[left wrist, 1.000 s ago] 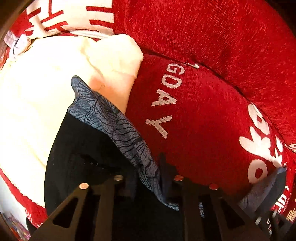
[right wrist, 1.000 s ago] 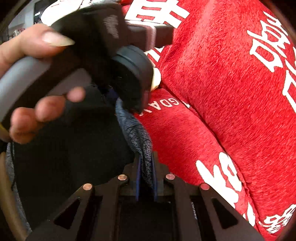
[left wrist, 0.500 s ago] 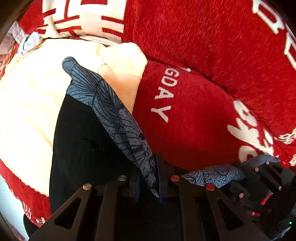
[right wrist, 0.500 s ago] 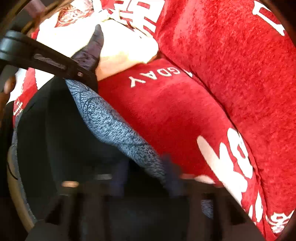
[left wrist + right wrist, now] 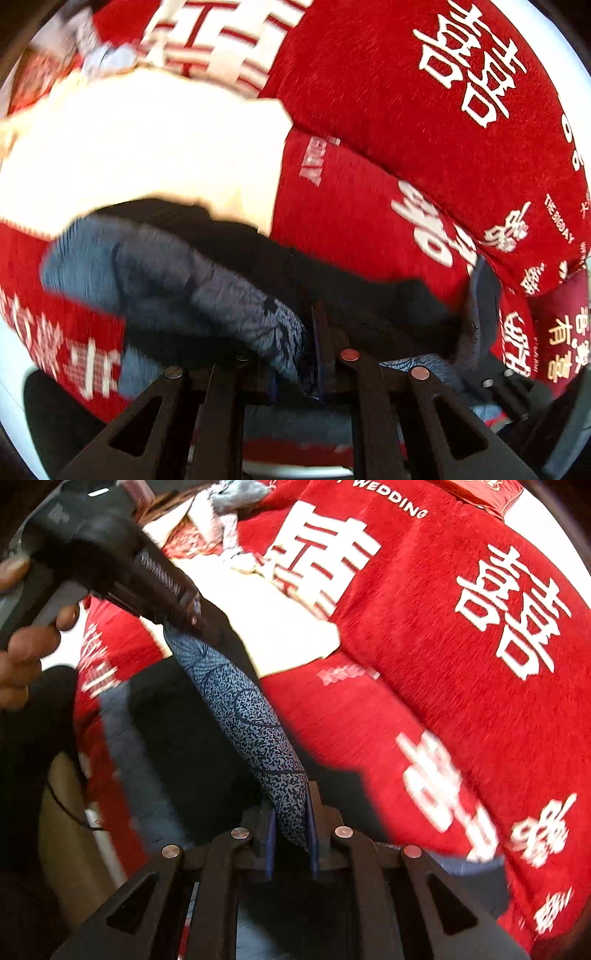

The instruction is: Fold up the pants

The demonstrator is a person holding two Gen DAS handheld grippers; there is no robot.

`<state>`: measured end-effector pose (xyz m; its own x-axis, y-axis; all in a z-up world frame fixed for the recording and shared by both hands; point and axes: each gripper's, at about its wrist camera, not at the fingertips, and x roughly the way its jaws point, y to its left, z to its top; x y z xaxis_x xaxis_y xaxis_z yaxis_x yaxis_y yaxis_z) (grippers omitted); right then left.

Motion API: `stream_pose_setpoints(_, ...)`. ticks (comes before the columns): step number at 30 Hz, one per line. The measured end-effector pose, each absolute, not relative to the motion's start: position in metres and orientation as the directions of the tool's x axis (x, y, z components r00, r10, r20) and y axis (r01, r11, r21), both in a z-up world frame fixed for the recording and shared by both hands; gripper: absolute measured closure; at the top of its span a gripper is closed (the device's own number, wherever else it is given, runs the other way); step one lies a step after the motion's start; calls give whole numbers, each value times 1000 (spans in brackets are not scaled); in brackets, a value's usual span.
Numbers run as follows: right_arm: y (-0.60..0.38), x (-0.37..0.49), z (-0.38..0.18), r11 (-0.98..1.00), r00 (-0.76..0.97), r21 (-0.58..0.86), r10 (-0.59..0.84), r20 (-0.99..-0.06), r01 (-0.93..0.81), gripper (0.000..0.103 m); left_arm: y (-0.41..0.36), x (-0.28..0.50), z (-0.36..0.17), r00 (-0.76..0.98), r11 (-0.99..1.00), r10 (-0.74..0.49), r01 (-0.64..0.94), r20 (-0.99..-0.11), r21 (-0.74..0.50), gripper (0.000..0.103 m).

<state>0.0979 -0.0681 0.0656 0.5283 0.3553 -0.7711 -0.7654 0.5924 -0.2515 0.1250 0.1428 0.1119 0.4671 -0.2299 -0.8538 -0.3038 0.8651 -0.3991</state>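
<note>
Since both grippers pinch the same blue-grey patterned band of the pants (image 5: pixel 255 723), its long axis runs taut from the right gripper (image 5: pixel 290 834) up-left to the left gripper (image 5: pixel 188 616), over the red wedding blanket (image 5: pixel 424 635).

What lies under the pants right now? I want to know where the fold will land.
Under the pants, held up by both grippers, are a red blanket with white lettering and a cream cloth. What the dark fabric itself covers cannot be seen.
</note>
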Motion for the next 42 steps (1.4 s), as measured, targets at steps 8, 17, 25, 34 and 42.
stream_pose_setpoints(8, -53, 58, -2, 656, 606, -348, 214, -766, -670, 87, 154, 65, 31, 432, 807, -306, -355, -848, -472, 72)
stream_pose_setpoints(17, -79, 47, 53, 670, 555, -216, 343, -758, -710, 31, 176, 24, 61, 460, 831, -197, -390, -866, -396, 32)
stream_pose_setpoints(25, -71, 129, 44, 855, 527, -74, 245, -814, -513, 28, 134, 97, 73, 469, 911, -131, -291, -873, -292, 32)
stream_pose_setpoints(34, -138, 91, 41, 917, 514, 15, 237, -825, -399, 28, 79, 91, 41, 382, 981, -37, -161, -923, -106, 17)
stream_pose_setpoints(42, -239, 211, 68, 1000, 526, -17, -1, -850, -26, 17, 29, 123, 57, 358, 988, -95, -83, -929, -133, 17)
